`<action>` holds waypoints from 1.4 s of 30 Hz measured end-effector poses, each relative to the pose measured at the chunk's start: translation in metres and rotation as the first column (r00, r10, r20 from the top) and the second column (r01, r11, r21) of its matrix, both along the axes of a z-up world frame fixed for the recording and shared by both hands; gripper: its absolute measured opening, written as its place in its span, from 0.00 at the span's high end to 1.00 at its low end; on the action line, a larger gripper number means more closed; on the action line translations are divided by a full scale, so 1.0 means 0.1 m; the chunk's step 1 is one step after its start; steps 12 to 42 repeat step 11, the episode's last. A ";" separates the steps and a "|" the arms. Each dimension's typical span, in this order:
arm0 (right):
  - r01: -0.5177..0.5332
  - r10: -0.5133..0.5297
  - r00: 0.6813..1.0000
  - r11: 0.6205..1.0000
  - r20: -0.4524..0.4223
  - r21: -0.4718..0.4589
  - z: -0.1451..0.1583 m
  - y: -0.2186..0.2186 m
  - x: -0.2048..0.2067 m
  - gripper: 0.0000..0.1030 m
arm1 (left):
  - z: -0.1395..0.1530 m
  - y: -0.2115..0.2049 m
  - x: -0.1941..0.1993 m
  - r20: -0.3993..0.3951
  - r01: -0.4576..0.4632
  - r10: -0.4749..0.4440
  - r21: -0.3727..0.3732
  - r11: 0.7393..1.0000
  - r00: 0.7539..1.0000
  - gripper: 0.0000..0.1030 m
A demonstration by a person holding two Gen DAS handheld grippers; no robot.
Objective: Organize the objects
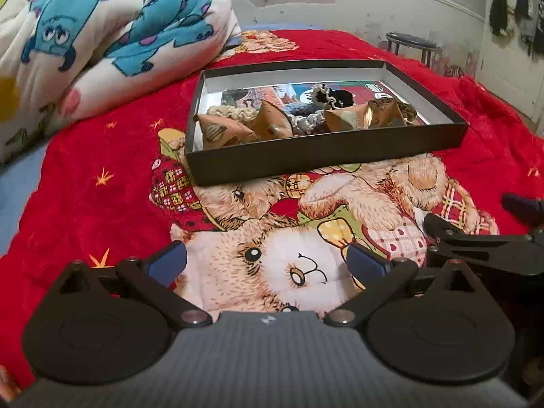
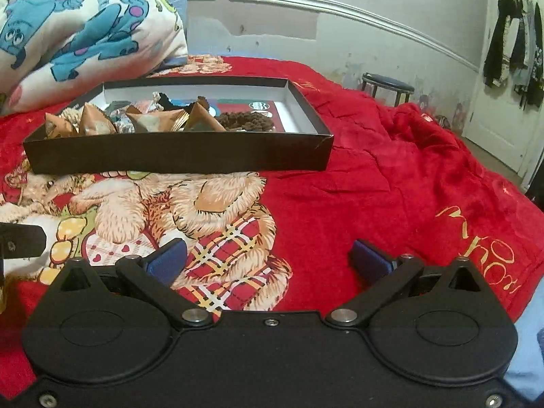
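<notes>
Box (image 1: 326,156) sits on the bed, on a red blanket (image 1: 85,176), at 12 o'clock from the left gripper (image 1: 267,263) and 11 o'clock from the right gripper (image 2: 268,261). Both sets of fingers are spread wide and hold nothing.

Contents: tan packets (image 1: 217,132), pyramid-shaped, four counted, possibly more hidden. Judged light, crinkly and slippery; pinch at a crimped edge or corner. Scrunchies (image 1: 323,97), four counted: one cream, one blue-grey, one black with pale trim, one brown. Soft, light and compliant; any fold will take a pinch. Box is stiff card, shallow; take it by a side wall.

Also one quilt (image 1: 102,34) at 10 o'clock, one stool (image 1: 411,42) at 1 o'clock.
</notes>
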State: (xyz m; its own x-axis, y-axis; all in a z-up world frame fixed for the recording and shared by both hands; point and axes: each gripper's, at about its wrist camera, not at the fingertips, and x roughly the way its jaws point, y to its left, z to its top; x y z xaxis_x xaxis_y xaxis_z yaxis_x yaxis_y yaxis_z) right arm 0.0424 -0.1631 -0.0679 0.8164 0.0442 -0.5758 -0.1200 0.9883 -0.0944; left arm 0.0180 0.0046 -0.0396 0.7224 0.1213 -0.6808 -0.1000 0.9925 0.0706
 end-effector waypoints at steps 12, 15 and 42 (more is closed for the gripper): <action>0.000 0.000 1.000 1.000 0.000 -0.013 0.01 0.02 0.00 0.00 | -0.11 -0.10 0.14 -0.015 -0.013 0.013 0.011 1.000 1.000 0.00; 0.000 0.000 1.000 1.000 0.000 -0.013 0.01 0.02 0.00 0.00 | -0.11 -0.10 0.14 -0.015 -0.013 0.013 0.011 1.000 1.000 0.00; 0.000 0.000 1.000 1.000 0.000 -0.013 0.01 0.02 0.00 0.00 | -0.11 -0.10 0.14 -0.015 -0.013 0.013 0.011 1.000 1.000 0.00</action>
